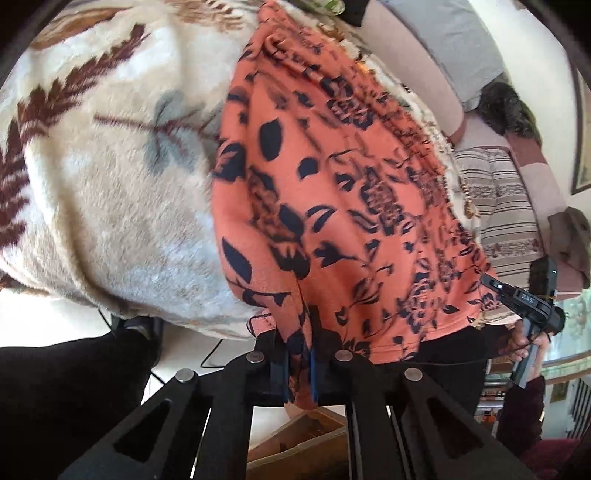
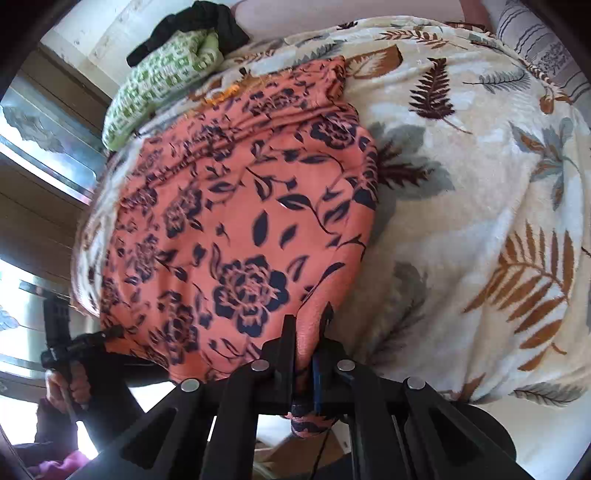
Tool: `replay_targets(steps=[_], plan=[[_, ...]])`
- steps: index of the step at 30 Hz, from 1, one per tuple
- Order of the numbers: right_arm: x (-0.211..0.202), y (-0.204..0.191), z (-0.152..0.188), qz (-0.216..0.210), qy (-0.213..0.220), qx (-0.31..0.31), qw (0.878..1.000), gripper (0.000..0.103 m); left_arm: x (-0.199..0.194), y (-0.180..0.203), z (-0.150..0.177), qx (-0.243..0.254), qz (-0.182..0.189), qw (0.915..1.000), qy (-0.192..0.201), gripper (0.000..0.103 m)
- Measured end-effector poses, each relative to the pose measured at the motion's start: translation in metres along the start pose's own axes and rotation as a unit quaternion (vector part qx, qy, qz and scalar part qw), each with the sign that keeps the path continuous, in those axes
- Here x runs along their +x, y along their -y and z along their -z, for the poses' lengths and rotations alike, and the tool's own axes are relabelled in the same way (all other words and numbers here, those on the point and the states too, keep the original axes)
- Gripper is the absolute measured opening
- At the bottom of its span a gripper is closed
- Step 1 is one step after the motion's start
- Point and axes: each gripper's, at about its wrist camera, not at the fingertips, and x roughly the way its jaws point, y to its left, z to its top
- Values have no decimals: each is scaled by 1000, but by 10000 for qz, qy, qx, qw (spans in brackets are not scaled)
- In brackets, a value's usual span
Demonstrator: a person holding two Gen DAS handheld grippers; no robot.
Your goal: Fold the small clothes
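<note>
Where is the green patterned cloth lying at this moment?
In the right wrist view, the green patterned cloth lies at the upper left, on the leaf-print blanket beyond the orange floral garment, with a black cloth on it.

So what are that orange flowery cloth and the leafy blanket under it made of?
Orange cloth: seems a thin, matte woven or knit fabric; it creases finely and bunches where both grippers pinch it. Blanket: looks like plush fleece, with fuzzy, slightly shiny pile.
</note>
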Motion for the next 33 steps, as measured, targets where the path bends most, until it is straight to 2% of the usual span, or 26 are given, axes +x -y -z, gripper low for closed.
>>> replay_targets(steps=[3, 7, 10, 14, 17, 19, 21, 23, 24, 25, 26, 27, 29, 30, 31, 32, 33], plan=[[-13, 1, -33, -527, 438, 225, 9974, 7, -30, 15, -31, 159, 562, 9977, 339, 8], [-23, 7, -92, -857, 1072, 546, 9890, 7, -60, 31, -100, 221, 850, 9920, 910, 8], [-14, 14, -149, -808, 1537, 842, 9812, 7, -62, 34, -165, 287, 578, 9896, 1285, 8], [19, 36, -232, -687, 2020, 1339, 9678, 7, -35, 21, -265, 6, 326, 9861, 1631, 9], [76, 61, -290, -492, 1867, 1774, 9650, 8, 13, -3, -325, -440, 6, 9844, 1702, 16], [123, 84, -308, -230, 1462, 2174, 9648, 9, 44, -22, -340, -896, -313, 9809, 1700, 26], [160, 103, -311, -245, 1218, 2445, 9617, 12, 58, -39, -340, -1236, -44, 9748, 1858, 35], [164, 116, -301, -668, 1631, 2481, 9526, 12, 54, -51, -329, -1399, 288, 9636, 2258, 36], [162, 122, -297, -883, 1720, 2516, 9483, 12, 48, -54, -321, -1482, 342, 9565, 2488, 41], [159, 129, -293, -1083, 1805, 2578, 9430, 12, 41, -55, -315, -1595, 221, 9485, 2726, 47], [154, 135, -287, -1228, 1929, 2646, 9368, 12, 33, -53, -311, -1698, 4, 9423, 2886, 61], [148, 140, -282, -1322, 2074, 2699, 9309, 13, 26, -49, -309, -1707, -134, 9387, 2993, 64], [134, 145, -272, -1438, 2376, 2802, 9189, 20, 8, -33, -303, -1396, -199, 9361, 3222, 64], [124, 147, -268, -1340, 2573, 2922, 9113, 39, -1, -24, -298, -1270, -361, 9336, 3330, 65], [113, 148, -262, -1153, 2796, 3119, 9007, 83, -9, -15, -290, -1152, -508, 9302, 3447, 67], [100, 148, -251, -1088, 3117, 3274, 8853, 94, -13, -6, -279, -1033, -585, 9280, 3531, 74], [89, 145, -246, -1191, 3330, 3241, 8774, 95, -13, 3, -269, -931, -648, 9288, 3529, 79]])
